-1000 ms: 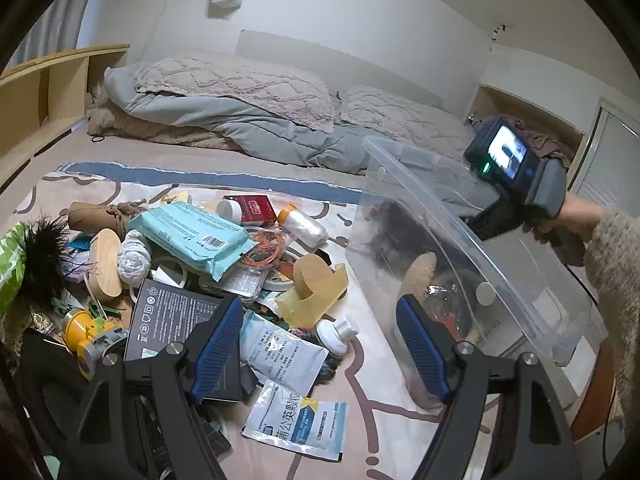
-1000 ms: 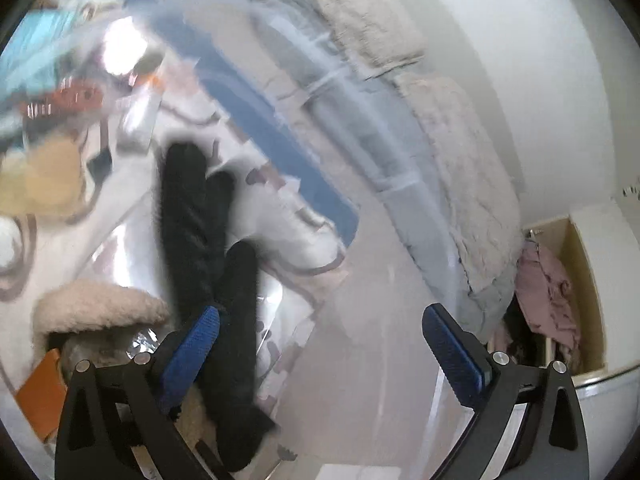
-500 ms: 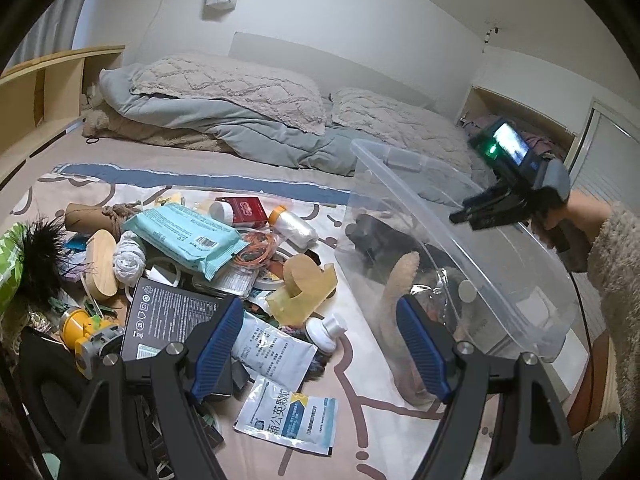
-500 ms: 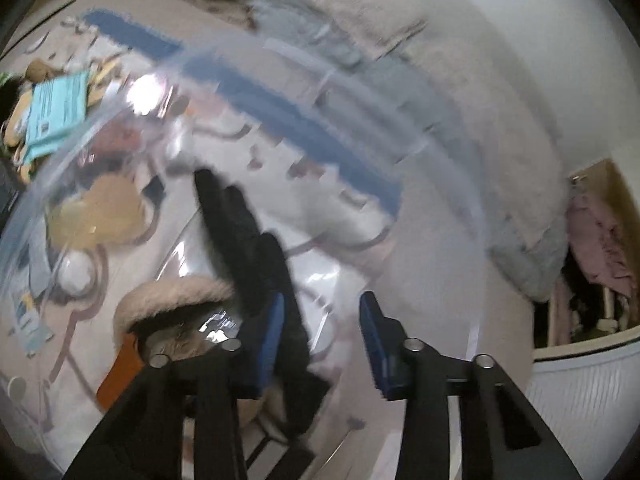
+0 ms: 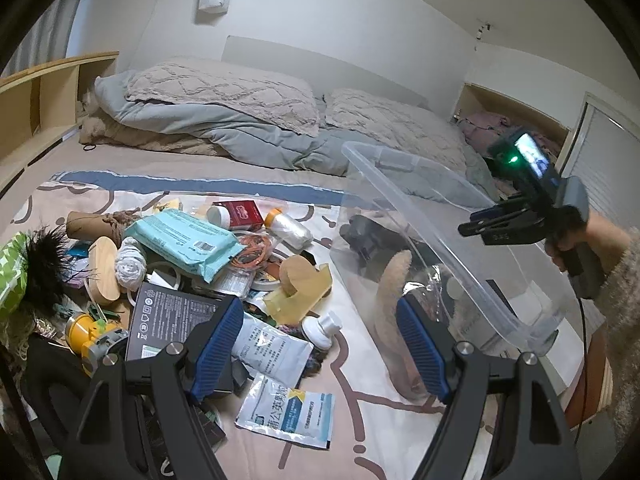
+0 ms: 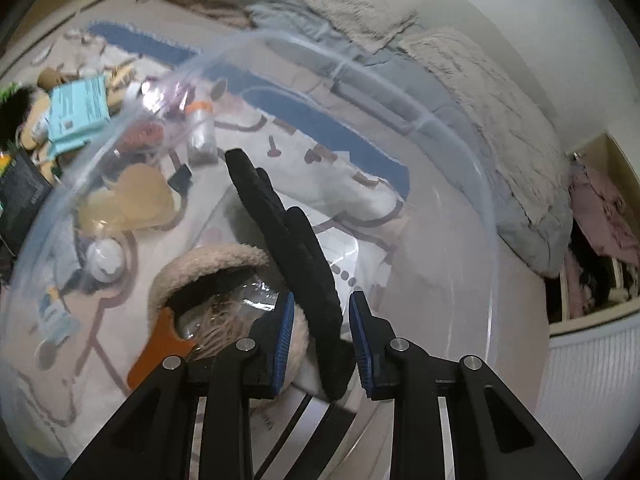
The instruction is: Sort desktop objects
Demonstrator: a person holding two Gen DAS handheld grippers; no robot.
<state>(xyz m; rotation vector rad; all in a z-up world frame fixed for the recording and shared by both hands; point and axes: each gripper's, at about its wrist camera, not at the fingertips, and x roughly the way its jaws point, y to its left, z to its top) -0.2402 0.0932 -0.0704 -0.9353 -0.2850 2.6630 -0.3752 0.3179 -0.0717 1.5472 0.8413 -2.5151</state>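
A clear plastic bin stands tilted on the bed, right of a pile of small objects. Inside it lie a black glove and a beige furry slipper. My right gripper hangs above the bin's far rim. Its jaws are closing to a narrow gap and hold nothing; the glove lies well below them. My left gripper is open and empty, low over the bedspread between the pile and the bin.
The pile holds a teal wipes pack, a black box, white sachets, a white bottle, a yellow tape dispenser and an orange-capped bottle. Pillows and a duvet lie behind. A person's hand and sleeve are at the right.
The right gripper's jaws went from wide apart to a narrow gap, and it drew back to the right above the bin while rolling. The left gripper stayed put.
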